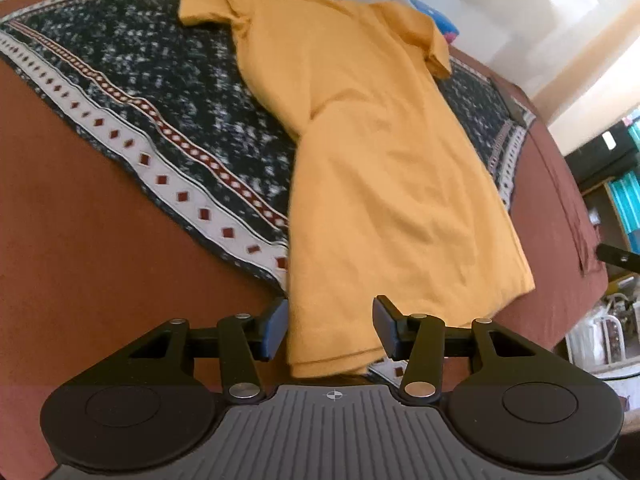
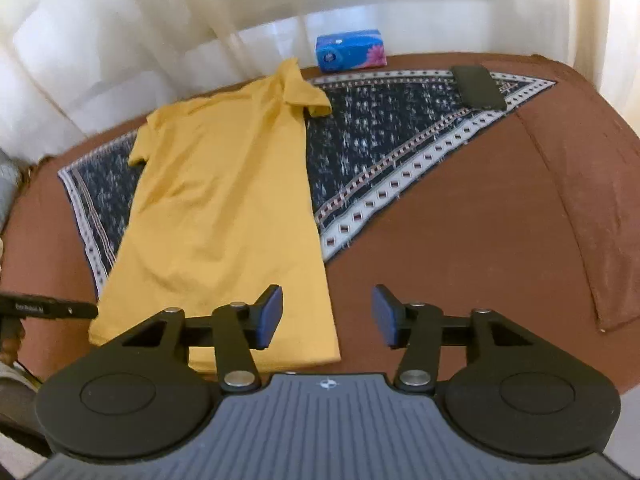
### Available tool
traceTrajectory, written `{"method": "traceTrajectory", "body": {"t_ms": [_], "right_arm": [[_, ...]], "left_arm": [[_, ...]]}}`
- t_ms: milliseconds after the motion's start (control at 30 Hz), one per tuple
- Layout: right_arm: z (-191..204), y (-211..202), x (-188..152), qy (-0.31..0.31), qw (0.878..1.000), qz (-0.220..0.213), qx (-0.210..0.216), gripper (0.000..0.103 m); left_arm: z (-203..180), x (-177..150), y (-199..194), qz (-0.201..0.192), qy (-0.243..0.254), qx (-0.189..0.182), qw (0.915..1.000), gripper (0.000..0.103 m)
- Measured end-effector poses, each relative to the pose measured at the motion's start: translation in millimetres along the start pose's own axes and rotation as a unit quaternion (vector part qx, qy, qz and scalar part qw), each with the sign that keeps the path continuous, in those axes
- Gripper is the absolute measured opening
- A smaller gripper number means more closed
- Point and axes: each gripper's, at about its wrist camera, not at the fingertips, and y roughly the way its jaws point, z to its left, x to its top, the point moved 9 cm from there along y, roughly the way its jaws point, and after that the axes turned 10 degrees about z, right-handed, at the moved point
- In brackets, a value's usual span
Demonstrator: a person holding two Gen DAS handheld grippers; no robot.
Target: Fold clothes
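Spread wide and empty, the left gripper hovers over the hem of the yellow polo shirt, which runs from 6 o'clock up to its collar near 12. That shirt lies flat on a dark patterned cloth covering part of the brown bedsheet. Equally open, the right gripper hangs at the shirt's bottom corner, with one finger above the fabric. At 12 o'clock sits a blue tissue box; a black phone rests at 1 o'clock.
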Motion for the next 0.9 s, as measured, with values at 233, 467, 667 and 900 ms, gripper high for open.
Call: {"method": "traceTrajectory", "body": {"t_ms": [233,467,667,900], "right_arm": [[-0.5,74.3,-12.4,0.012,0.998,0.054,0.022,0.051],[5.6,98.3,-13.6,-0.043,0.996,0.078,0.028,0.044],[7.3,61.7,15.1,0.007,0.988,0.050,0.147,0.002],[5.6,-6.0,76.4,0.033,0.970,-0.054,0.234,0.002]], "left_arm": [[-14.5,-5.0,2.3,-0.018,-0.019,0.022,0.9994,0.062],[-23.8,-12.8,-2.8,-0.033,-0.050,0.054,0.9968,0.062],[-29.4,-28.3,-4.6,-0.024,-0.070,0.073,0.9946,0.062],[-61.3,-31.4,7.2,-0.027,-0.026,0.093,0.9950,0.063]]}}
